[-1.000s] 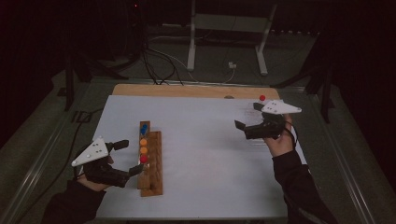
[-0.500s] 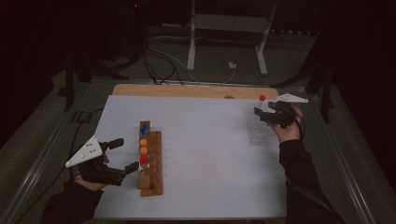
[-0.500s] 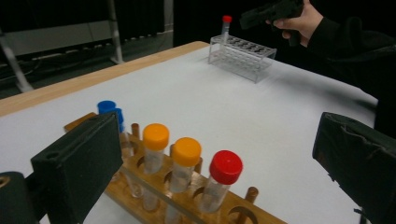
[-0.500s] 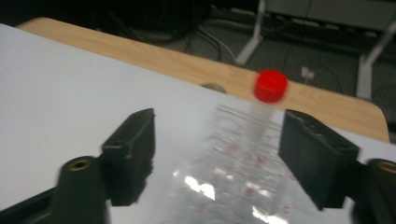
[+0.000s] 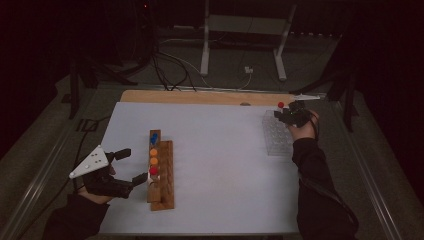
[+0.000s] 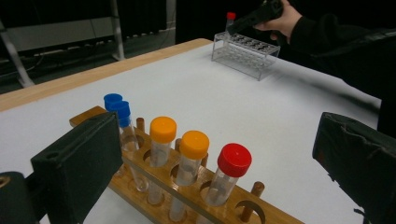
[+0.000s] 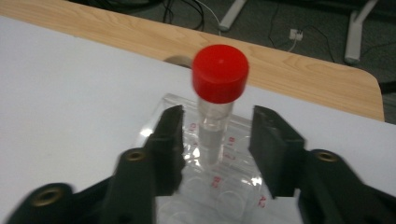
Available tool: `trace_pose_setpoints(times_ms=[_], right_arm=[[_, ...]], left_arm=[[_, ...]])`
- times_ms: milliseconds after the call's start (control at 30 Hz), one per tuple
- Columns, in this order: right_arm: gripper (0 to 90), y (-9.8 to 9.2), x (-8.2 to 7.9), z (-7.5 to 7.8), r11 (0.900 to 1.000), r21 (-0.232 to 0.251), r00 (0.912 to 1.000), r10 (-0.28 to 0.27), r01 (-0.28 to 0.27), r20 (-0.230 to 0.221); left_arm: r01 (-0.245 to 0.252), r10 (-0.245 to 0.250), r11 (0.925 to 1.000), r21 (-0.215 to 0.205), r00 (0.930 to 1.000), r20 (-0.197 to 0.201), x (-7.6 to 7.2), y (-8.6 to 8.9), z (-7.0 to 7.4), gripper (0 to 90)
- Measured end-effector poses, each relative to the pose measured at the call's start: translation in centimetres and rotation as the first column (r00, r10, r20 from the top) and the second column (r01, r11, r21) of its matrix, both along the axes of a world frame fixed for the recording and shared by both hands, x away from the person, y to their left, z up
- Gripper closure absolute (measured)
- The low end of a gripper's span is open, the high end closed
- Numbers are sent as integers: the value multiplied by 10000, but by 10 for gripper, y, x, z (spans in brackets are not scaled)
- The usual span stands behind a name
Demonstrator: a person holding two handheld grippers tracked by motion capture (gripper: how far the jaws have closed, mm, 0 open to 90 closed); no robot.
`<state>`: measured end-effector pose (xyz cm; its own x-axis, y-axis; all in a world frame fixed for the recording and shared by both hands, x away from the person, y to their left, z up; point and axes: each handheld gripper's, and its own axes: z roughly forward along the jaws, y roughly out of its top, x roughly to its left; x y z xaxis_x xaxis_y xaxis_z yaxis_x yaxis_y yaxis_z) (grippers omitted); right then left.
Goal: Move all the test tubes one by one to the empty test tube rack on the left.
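A red-capped tube [image 7: 218, 88] stands upright in a clear plastic rack [image 7: 187, 186] at the table's far right. My right gripper [image 7: 217, 135] straddles it, and its jaws have just been closing, with a gap left on each side of the glass. From above, the right gripper [image 5: 282, 115] sits at the clear rack [image 5: 276, 136] by the red-capped tube [image 5: 281, 105]. My left gripper [image 5: 134, 165] rests open beside a wooden rack [image 5: 164, 192]. That wooden rack [image 6: 261, 212] holds blue-capped tubes [image 6: 117, 106], orange-capped tubes [image 6: 163, 129] and a red-capped one [image 6: 234, 160] between the left gripper's [image 6: 219, 158] wide jaws.
The white table top [image 5: 220, 165] has a wooden strip [image 5: 200, 97] along its far edge. Beyond it are metal stand legs [image 5: 205, 55] and cables on the dark floor. The person's right sleeve [image 5: 315, 190] lies along the right side.
My right gripper has moved right and away, down to the clear rack, and its jaws have narrowed around the red-capped tube. The left gripper has stayed put.
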<state>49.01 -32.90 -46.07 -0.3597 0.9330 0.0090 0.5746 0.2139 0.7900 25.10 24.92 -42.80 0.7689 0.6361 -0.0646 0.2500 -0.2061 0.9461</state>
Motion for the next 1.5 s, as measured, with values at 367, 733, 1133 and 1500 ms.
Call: trace_pose_setpoints(times_ms=[367, 733, 1133, 1500], right_arm=[[743, 1, 3, 3, 9993, 256, 9994, 277, -282, 202], [746, 1, -13, 41, 9990, 61, 9936, 440, -449, 1036], [747, 28, -47, 67, 9874, -98, 9758, 1573, -1577, 1521], [747, 74, -96, 71, 9301, -242, 9190, 3659, -3665, 1468]], left_arm=[[7, -7, 10000, 40, 10000, -4, 0, 0, 1, 24], [125, -125, 9999, 76, 9999, 50, -1, -2, 5, 24], [452, -452, 9989, 99, 9990, 15, -1, -9, 13, 24], [758, -755, 9970, 122, 9969, -227, 8, -24, 22, 25]])
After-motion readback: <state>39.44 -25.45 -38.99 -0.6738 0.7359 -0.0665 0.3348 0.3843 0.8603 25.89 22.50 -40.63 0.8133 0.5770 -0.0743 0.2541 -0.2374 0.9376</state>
